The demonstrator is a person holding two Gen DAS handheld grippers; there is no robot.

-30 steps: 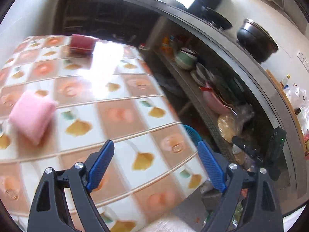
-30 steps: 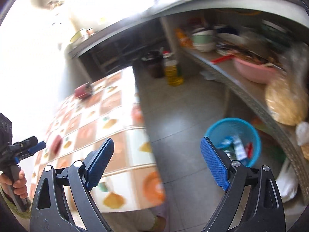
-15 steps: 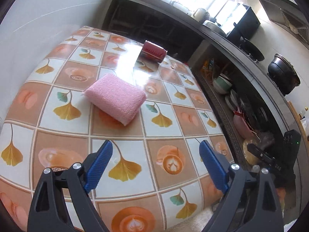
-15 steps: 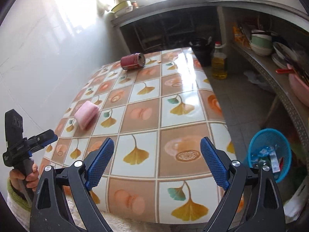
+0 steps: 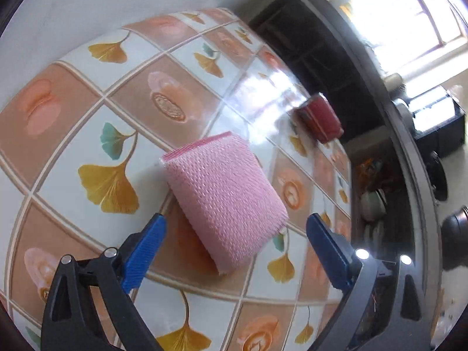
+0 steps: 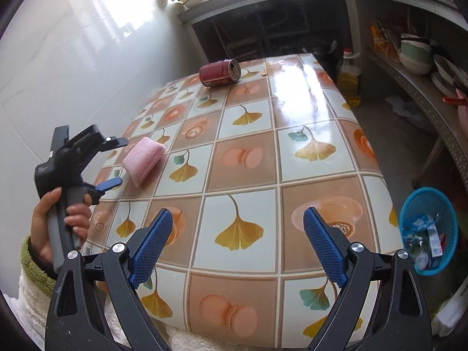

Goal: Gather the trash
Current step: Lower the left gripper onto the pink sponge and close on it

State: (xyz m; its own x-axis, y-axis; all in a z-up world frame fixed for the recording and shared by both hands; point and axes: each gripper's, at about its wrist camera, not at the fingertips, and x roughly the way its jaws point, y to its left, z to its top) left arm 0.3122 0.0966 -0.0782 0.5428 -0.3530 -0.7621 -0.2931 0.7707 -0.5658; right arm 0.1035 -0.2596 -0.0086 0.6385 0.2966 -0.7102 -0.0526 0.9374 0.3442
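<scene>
Pink and mesh-textured, the sponge (image 5: pixel 225 196) lies flat on the table (image 5: pixel 96 111), whose glossy cloth is printed with ginkgo leaves and sweets in alternating squares. In the left wrist view the left tool (image 5: pixel 235 247) points down at the sponge's near end; its blue pads (image 5: pixel 144 247) stand to either side of that end without touching it, and the jaws are opening. The right wrist view shows the same left tool (image 6: pixel 114 161) at the table's left edge, held by a hand (image 6: pixel 54 225) in a green fleece cuff (image 6: pixel 32 260), with the sponge (image 6: pixel 143 158) just beyond its fingertips. The right tool (image 6: pixel 235 247) hangs over the near part of the table with jaws wide apart and nothing between them. A red drink can (image 6: pixel 219 73) lies on its side near the far edge, well apart from the sponge, its open end turned to the right. On the floor to the right of the table stands a blue plastic basket (image 6: pixel 430 201) holding wrappers. A bottle of yellow oil (image 6: pixel 349 79) stands on the floor by the table's far right corner, and bowls (image 6: pixel 415 52) are stacked on a shelf at right.
</scene>
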